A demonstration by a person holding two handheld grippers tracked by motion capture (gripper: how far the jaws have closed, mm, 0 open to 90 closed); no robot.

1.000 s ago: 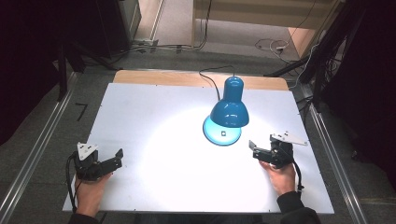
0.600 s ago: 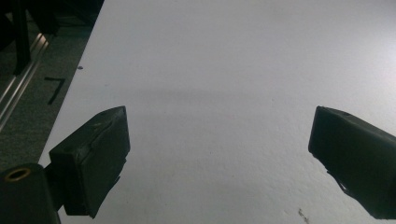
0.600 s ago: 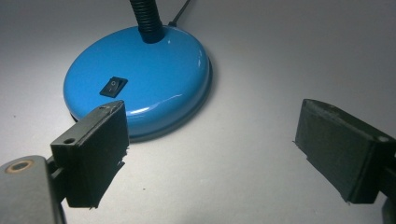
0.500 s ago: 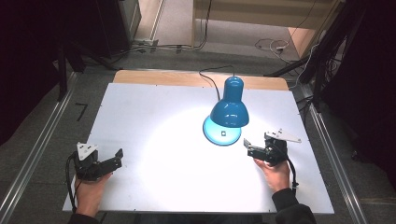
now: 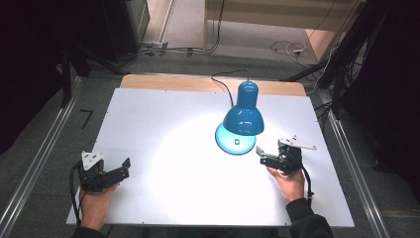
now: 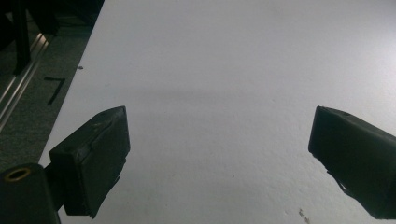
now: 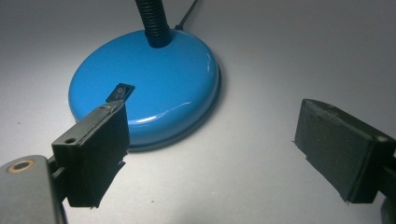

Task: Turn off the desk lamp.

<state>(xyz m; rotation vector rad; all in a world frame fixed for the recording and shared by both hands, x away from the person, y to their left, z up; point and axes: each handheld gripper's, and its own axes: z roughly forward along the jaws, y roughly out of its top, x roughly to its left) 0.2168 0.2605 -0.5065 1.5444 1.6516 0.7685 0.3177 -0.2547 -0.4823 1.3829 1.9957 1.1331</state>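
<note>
My right claw (image 5: 267, 157), jaws spread and empty, sits just beside the lamp base (image 7: 144, 88); its rocker switch (image 7: 120, 92) lies ahead-left. My left claw (image 5: 116, 172), also spread, rests far across the surface (image 5: 163, 124).

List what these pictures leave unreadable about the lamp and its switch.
- Bulb: high view, hidden inside the blue shade.
- Rocker switch position: right gripper view, too small, partly behind the right gripper's jaw.
- Gooseneck: cut off by the top edge.
- Cord plug: high view, runs off the table.
</note>
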